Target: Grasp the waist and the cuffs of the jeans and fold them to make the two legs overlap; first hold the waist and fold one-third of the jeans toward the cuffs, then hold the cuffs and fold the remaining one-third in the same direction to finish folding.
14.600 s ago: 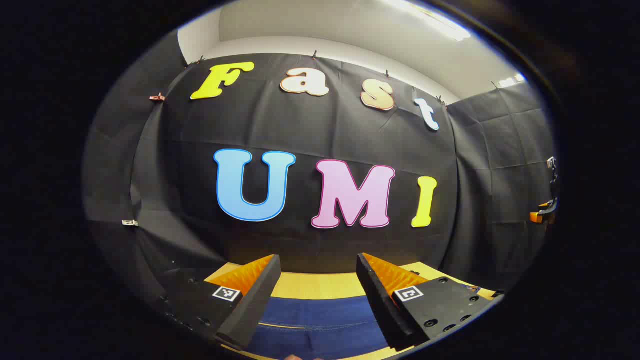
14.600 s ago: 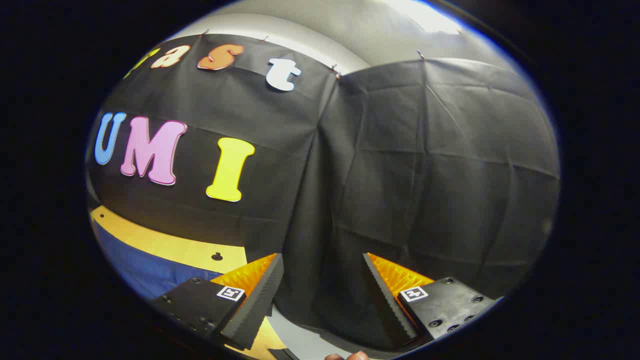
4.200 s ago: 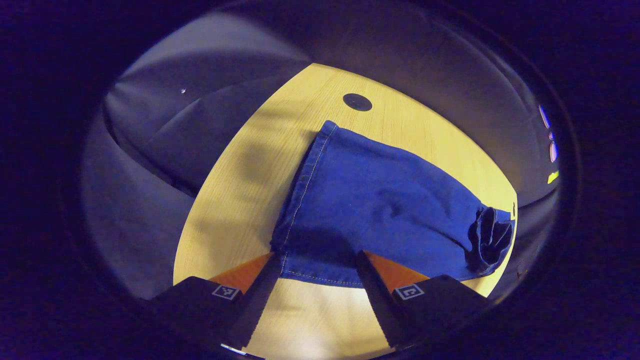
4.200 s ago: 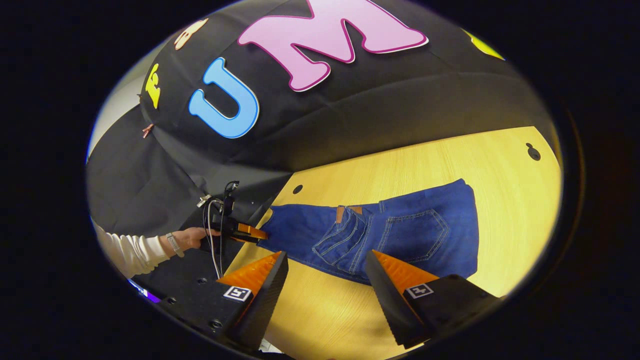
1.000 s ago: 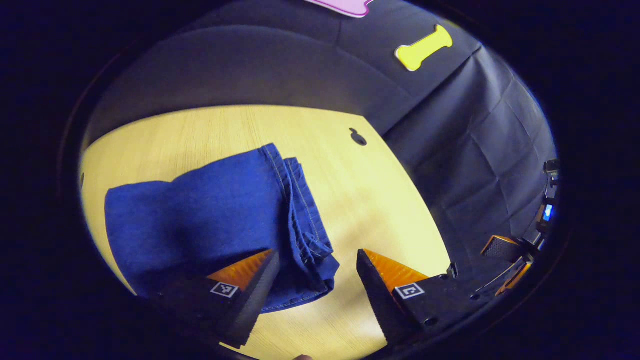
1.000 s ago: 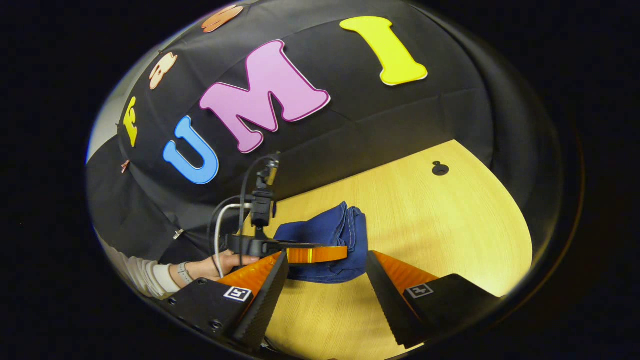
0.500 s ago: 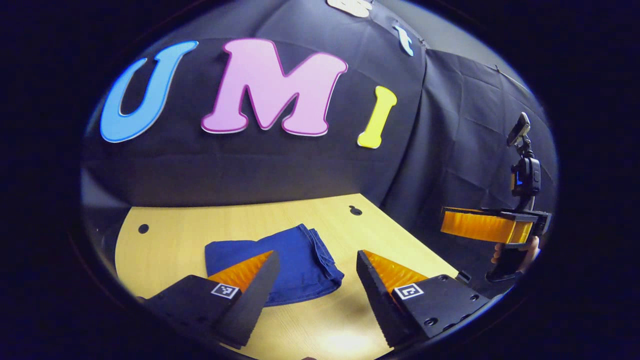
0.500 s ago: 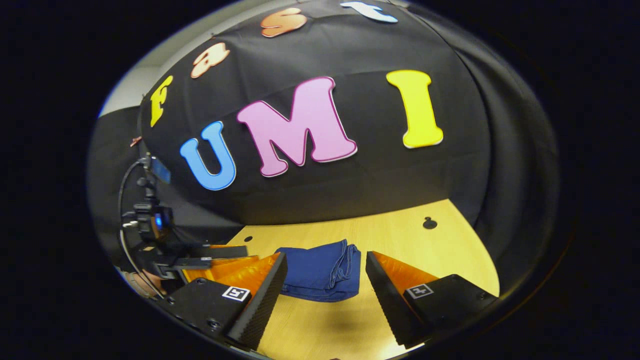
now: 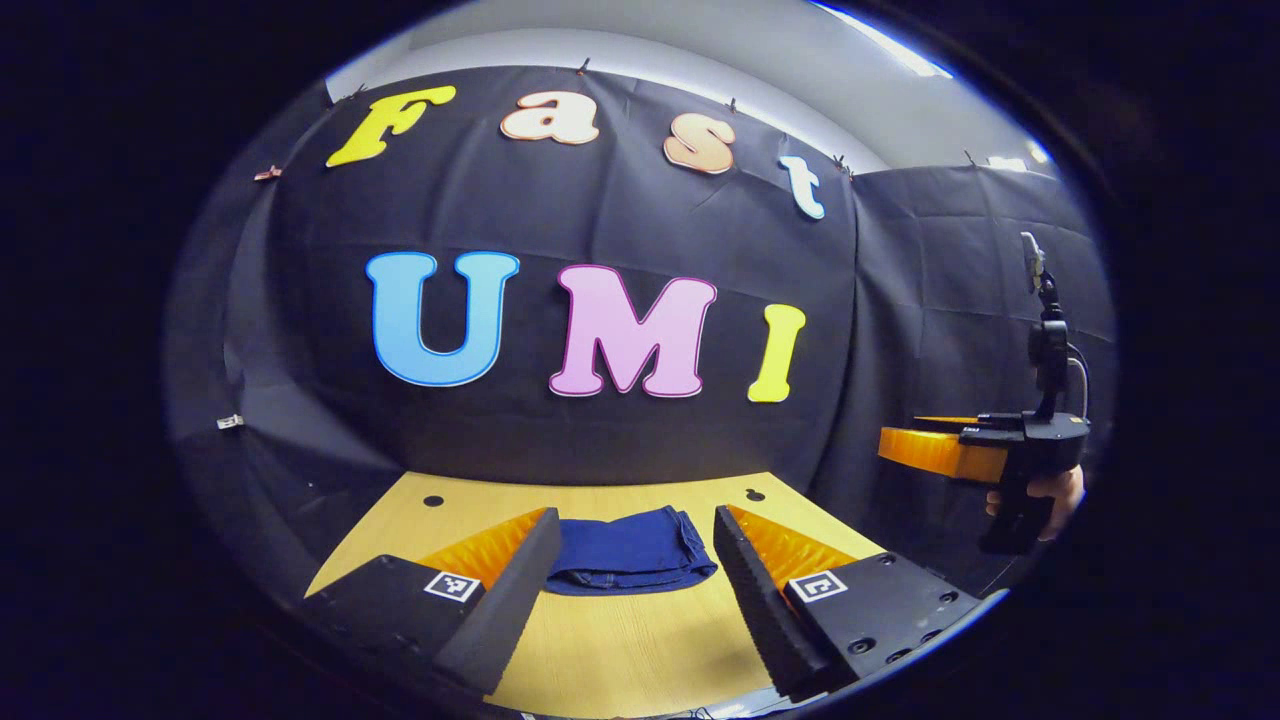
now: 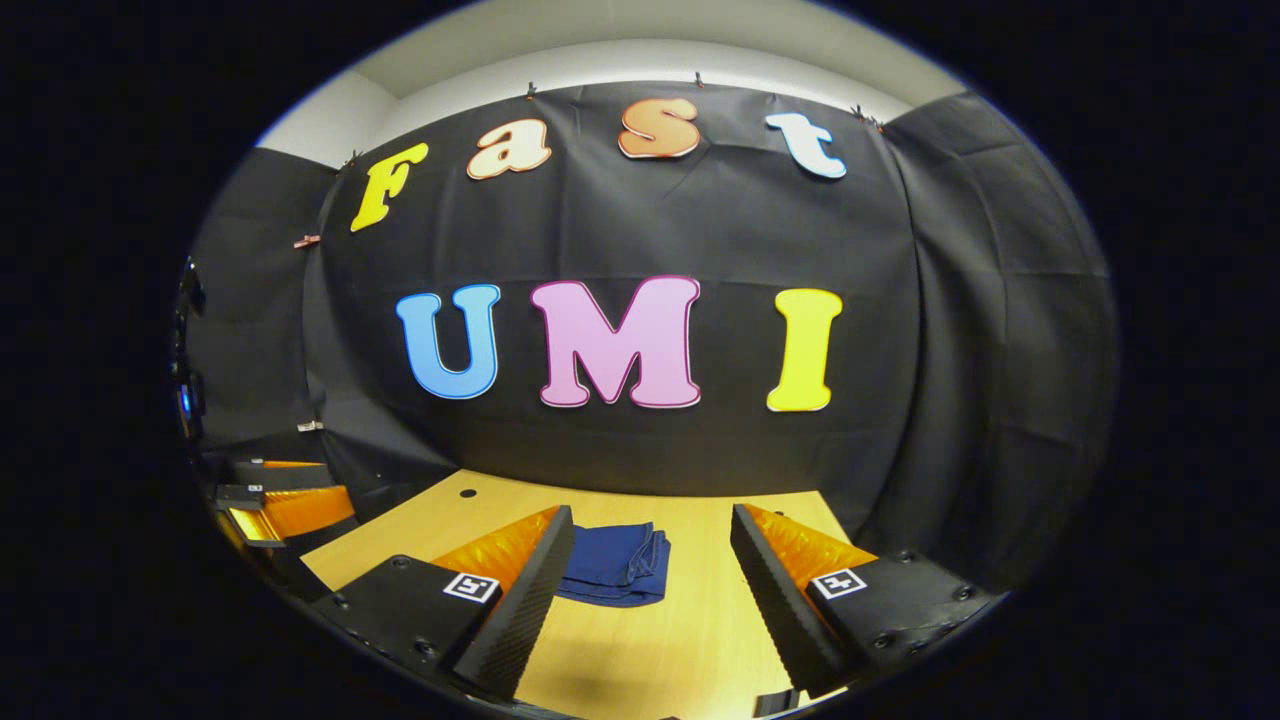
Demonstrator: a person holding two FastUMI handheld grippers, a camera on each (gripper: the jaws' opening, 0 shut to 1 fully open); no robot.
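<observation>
Both hand-held grippers have drawn back from the jeans [image 9: 630,550], left [image 9: 630,575] and right [image 10: 645,580] each wide open and empty, likely because the folded bundle now lies finished mid-desk [image 9: 620,650].

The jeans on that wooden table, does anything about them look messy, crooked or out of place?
Nothing much stands out. The jeans lie folded in a compact bundle on the table; only the layered edges on one side are slightly uneven. Both the left gripper and the right gripper are open and clear of them.
</observation>
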